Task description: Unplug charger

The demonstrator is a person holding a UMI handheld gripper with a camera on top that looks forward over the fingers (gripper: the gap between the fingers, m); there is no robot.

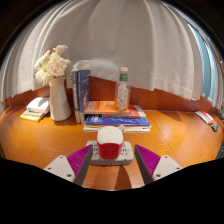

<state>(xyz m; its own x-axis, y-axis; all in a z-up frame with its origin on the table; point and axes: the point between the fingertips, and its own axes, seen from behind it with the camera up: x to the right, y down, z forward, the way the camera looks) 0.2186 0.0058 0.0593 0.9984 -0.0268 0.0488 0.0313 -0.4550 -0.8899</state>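
Closing squarely on the charger (109,150) matters: gripper (110,158) jaws stand wide around it on the worktop (45,140), then pull straight.

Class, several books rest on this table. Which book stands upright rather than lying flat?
The blue book beside the vase stands upright; the stacked books under the bottle lie flat.

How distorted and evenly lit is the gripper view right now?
Gripper view: strong fisheye bends the table and curtain; warm light, brightest on the curtain, dimmer toward the vase; the white charger between the open fingers looks soft, up close.
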